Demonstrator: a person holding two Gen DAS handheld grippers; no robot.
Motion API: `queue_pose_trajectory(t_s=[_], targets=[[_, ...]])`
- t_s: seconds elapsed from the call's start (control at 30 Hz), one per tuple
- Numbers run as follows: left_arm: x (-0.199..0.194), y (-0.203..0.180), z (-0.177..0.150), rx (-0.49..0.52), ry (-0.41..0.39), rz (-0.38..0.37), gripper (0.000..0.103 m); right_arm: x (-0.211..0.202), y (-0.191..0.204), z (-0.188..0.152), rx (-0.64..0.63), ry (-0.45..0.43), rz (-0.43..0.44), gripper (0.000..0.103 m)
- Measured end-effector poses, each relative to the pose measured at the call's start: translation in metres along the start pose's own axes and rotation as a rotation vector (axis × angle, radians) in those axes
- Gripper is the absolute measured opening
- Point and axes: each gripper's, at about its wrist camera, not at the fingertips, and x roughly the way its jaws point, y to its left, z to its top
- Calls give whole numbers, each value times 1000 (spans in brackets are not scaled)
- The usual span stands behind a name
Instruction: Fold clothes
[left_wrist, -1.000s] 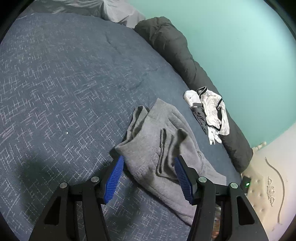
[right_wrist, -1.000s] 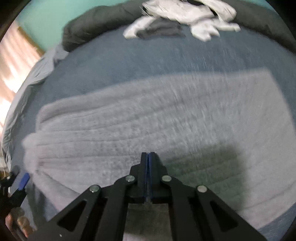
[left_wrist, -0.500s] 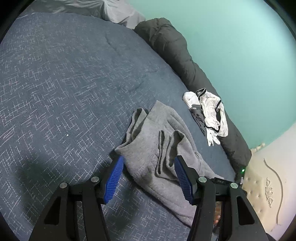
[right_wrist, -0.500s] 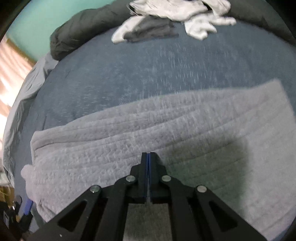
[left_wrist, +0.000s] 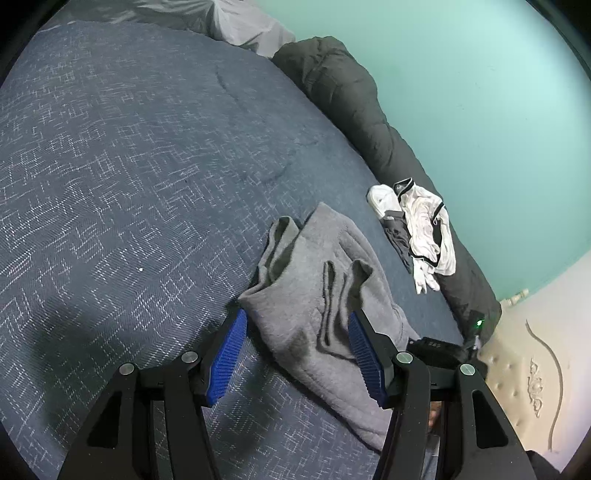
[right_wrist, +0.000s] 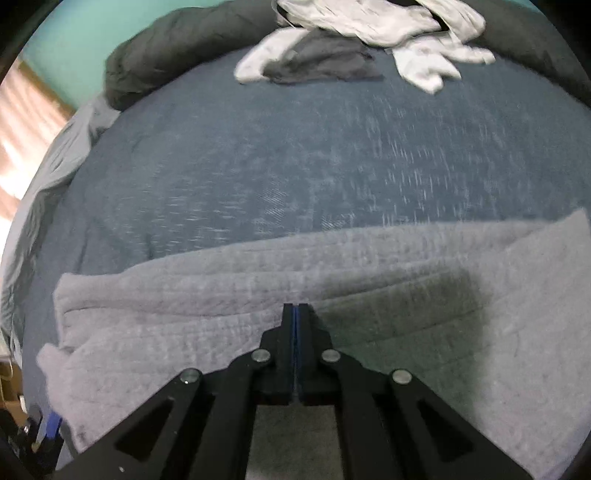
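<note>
Left view: left gripper (left_wrist: 297, 332) spread apart, straddling the rumpled near end of the grey garment (left_wrist: 317, 295) on the blue bedspread (left_wrist: 129, 184).
Right view (blurred): right gripper (right_wrist: 295, 314) pressed together over the garment's flat stretch, possibly pinching fabric; white clothes (right_wrist: 388, 29) beyond.

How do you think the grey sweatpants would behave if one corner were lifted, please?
Probably floppy: the sweatpants lie in soft folds on the bed, so they would drape and sag. The thick fleece suggests some weight. The fuzzy surface likely grips rather than slips.
</note>
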Motion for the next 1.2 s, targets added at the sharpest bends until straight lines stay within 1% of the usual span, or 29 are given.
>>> queue_pose_trajectory(t_s=[0.13,0.27,0.37,0.47,0.7,0.77,0.8,0.9,0.93,0.97,1.0,1.1,1.2], targets=[[0,-1,0,1,6,-7,61,-11,10,8,-23,-28,-13,0],[-1,-2,-2,3,8,-8,61,-14,6,21,-2,-38,2,0],[-1,-1,-2,0,9,-3,61,4,2,26,2,31,1,0],[1,-1,-1,-2,10,1,61,16,1,29,-25,66,1,0],[6,-8,-5,19,22,-1,61,0,7,46,-46,53,23,0],[7,-8,-7,20,25,2,61,15,5,44,-46,130,30,0],[7,-8,-6,17,24,3,61,19,4,42,-46,150,32,0],[6,-5,-5,14,22,8,61,3,3,44,-42,103,49,0],[6,-4,-5,13,24,10,61,-8,3,43,-49,68,68,0],[5,-2,-5,10,25,13,61,-21,4,39,-64,34,101,0],[5,-1,-5,7,26,15,61,-32,2,30,-75,23,122,0],[3,2,-4,0,28,21,62,-62,-6,-7,-96,17,162,0],[2,2,-6,3,29,24,62,-79,-14,-50,-79,36,190,0]])
